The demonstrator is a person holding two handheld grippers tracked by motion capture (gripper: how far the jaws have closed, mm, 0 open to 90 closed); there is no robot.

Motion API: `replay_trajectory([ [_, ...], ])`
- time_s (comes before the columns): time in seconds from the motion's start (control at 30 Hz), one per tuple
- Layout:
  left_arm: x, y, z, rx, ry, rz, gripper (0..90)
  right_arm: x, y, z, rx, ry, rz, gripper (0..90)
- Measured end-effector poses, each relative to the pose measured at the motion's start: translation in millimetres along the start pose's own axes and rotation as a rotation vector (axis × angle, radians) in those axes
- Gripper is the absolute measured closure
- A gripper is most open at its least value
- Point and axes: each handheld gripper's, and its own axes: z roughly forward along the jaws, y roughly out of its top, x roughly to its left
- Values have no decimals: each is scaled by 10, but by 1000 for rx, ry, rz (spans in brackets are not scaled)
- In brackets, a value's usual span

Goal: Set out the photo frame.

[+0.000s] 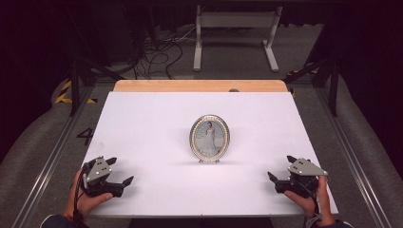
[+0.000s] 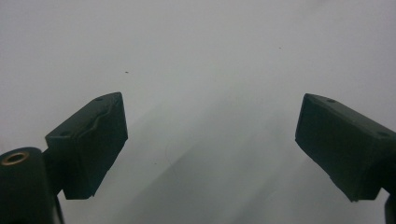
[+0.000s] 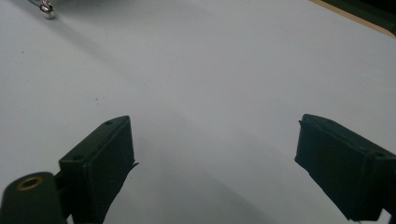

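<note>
Upright oval silver photo frame, beaded rim, pale-gowned figure inside, left gripper and right gripper jaws wide apart, empty.

A dark numeral 4 is marked on the grey floor just left of the desk. No other text, label or brand can be read.
</note>
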Motion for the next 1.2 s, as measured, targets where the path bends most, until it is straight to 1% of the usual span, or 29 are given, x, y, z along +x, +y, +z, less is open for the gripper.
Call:
replay_trajectory([
  [0.2, 0, 8, 16, 0, -2, 0, 97, -13, -24, 1, -5, 7, 10, 107],
  [0.33, -9, 5, 20, 1, -6, 3, 97, 11, -27, 16, 5, 13, -5, 104],
  [0.53, -32, 18, 20, -3, -9, 8, 97, 27, -28, 18, 4, 17, -11, 104],
  [0.67, -42, 5, 24, 2, -11, 6, 97, 41, -14, 31, 8, 19, -16, 104],
  [0.8, -51, 11, 29, 0, -18, 18, 97, 70, -4, 43, 13, 23, -29, 104],
  [1.2, -54, 18, 43, 2, -14, 12, 97, 64, -7, 42, 10, 26, -29, 104],
])
